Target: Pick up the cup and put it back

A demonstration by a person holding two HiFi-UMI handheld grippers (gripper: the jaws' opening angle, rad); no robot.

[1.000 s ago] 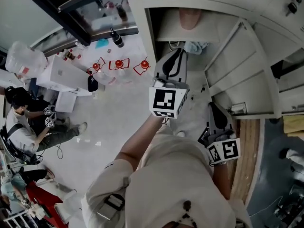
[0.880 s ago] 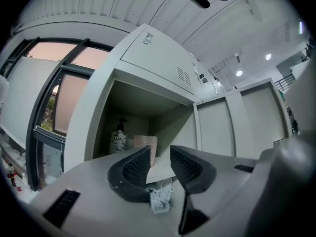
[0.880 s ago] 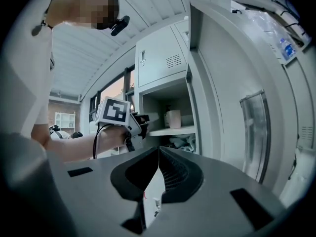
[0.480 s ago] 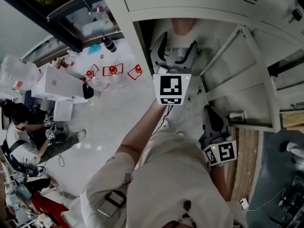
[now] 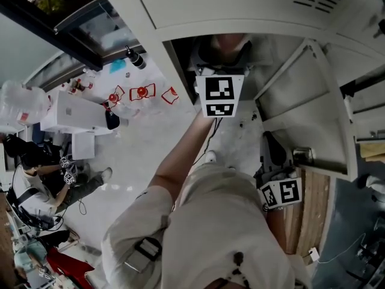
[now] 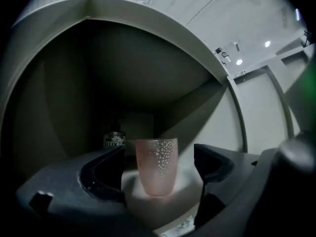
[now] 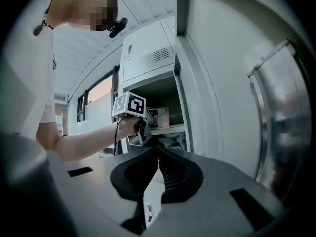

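**Cup [image 6: 156, 166] on locker shelf [image 6: 190, 182], left tongs [image 6: 159, 157] spread wide**

Cup stands upright between the left tongs, pads clear of it. Jaws have just been opening, so the grab looks next. Right tongs [image 7: 158, 163] closed, empty.

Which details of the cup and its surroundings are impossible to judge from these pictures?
- The cup contents: the left gripper view shows it side-on, so its wall hides the inside.
- The bottle behind it: only the LUX label shows. Darkness and the left gripper, whose jaws have just been opening with the cup between them, hide the rest.
- Head view: the marker cube hides most of the cup.
- Right gripper view: the cup is too small for detail.
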